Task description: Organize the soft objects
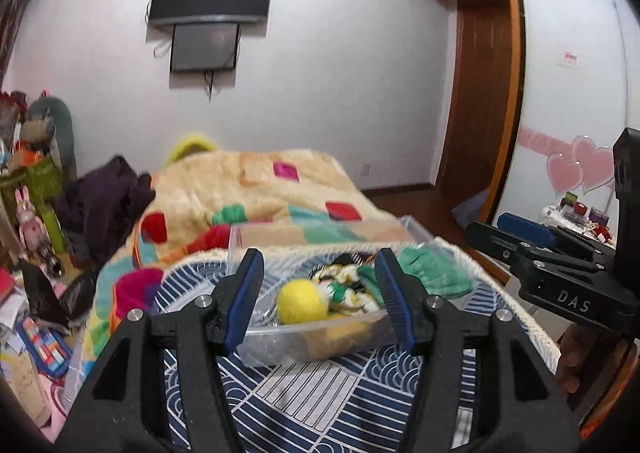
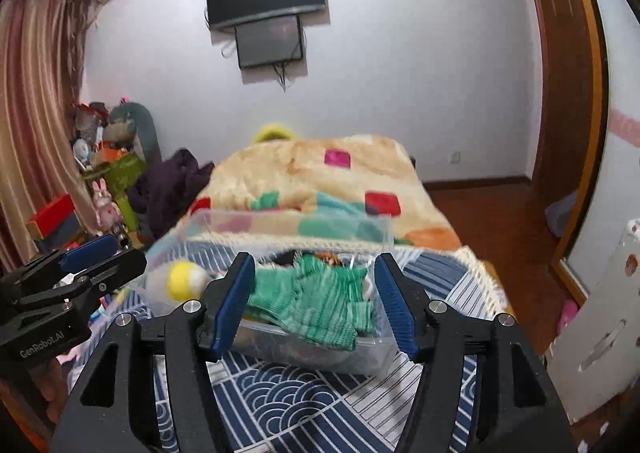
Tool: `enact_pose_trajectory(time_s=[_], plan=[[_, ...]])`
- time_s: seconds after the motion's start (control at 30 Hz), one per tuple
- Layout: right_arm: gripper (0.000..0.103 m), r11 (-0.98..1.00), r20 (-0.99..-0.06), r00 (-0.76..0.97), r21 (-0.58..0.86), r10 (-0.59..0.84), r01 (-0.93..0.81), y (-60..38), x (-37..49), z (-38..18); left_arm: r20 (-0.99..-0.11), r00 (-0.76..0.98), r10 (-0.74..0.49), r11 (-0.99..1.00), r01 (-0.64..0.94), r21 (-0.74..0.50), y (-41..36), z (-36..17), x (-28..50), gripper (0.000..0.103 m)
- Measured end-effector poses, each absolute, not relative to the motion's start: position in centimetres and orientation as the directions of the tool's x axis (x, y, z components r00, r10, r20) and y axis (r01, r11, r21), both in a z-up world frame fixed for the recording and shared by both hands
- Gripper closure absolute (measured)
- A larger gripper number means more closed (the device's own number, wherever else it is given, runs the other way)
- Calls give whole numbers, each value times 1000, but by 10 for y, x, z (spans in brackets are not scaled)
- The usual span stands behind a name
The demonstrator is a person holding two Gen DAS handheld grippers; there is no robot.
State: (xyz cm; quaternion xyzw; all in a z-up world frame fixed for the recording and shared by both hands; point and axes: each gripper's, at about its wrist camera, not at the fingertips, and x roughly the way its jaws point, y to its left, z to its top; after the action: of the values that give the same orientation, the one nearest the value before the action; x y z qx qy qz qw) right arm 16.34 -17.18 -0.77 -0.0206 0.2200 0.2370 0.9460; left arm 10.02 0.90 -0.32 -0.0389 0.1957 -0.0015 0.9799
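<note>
- Clear plastic forms the bin (image 1: 280, 345), set at lower centre of both views on a blue-and-white patterned mat (image 1: 320, 393) over the bed, so both tools can reach it.
- Inside are seen a yellow felt ball (image 1: 302, 301), a green knitted cloth (image 2: 316, 301) draped over the near rim, and striped fabrics (image 1: 348, 285).
- Left tool (image 1: 318, 297) is held spread and empty before the bin.
- Right tool (image 2: 316, 303) is likewise spread, nothing pinched, framing the green cloth, probably for tucking it in.
</note>
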Motion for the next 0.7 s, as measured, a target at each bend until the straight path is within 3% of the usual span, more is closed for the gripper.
enact_pose_trajectory(time_s=[0.27,0.33,0.5,0.57,0.7], plan=[[38,873,-309,822,63,478,-484,-179,134,21,-294,956,-24,997,1,-80,3,27,69,43],[35,871,-282,828,59,484,-489,-181,127,25,-275,961,-22,996,-2,-84,3,32,62,36],[31,863,-251,829,56,499,-502,-181,117,29,-243,970,-23,996,0,-93,4,38,48,28],[22,864,-241,834,54,497,-500,-181,115,27,-233,972,-15,996,-6,-88,2,39,45,25],[20,865,-232,836,51,497,-499,-180,114,26,-219,976,-12,996,-7,-84,1,40,41,16]])
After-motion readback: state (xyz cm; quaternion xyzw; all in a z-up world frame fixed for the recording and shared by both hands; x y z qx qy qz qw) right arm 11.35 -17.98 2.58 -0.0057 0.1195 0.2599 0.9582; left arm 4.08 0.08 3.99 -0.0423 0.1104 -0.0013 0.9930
